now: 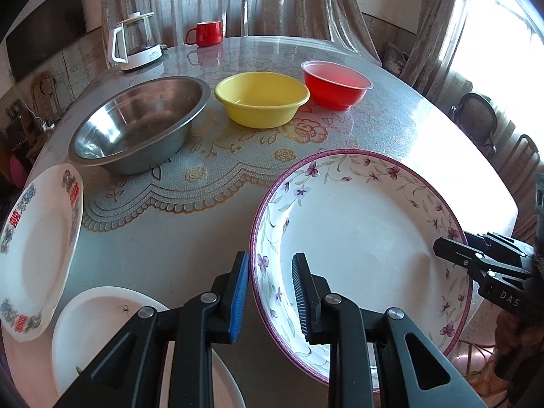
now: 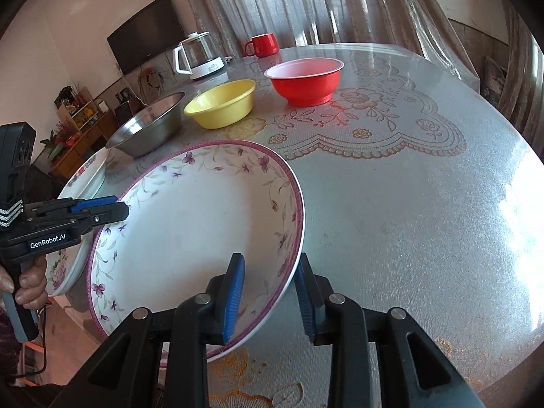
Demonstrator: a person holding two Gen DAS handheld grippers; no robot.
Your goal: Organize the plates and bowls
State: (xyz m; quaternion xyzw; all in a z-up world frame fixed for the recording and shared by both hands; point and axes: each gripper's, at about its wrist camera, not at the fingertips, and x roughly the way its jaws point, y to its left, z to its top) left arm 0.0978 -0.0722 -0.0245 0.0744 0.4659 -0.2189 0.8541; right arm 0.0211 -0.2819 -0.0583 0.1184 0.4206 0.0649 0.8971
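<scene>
A large white plate with purple flowers and a purple rim point(image 1: 357, 231) point(image 2: 190, 224) is held between both grippers, slightly tilted over the table. My left gripper point(image 1: 272, 289) is shut on the plate's left rim; in the right wrist view the left gripper point(image 2: 124, 207) bites the plate's far-left edge. My right gripper point(image 2: 270, 292) is shut on the plate's right rim, and the right gripper point(image 1: 438, 250) shows at the plate's right side. Behind stand a steel bowl point(image 1: 139, 122), a yellow bowl point(image 1: 261, 98) and a red bowl point(image 1: 335, 85) in a row.
A white plate with red characters point(image 1: 37, 248) point(image 2: 86, 176) lies at the table's left edge, and a plain white plate point(image 1: 102, 323) sits below it. A red mug point(image 1: 205, 33) and a glass kettle point(image 1: 136, 42) stand at the back. The round table point(image 2: 408, 221) is bare to the right.
</scene>
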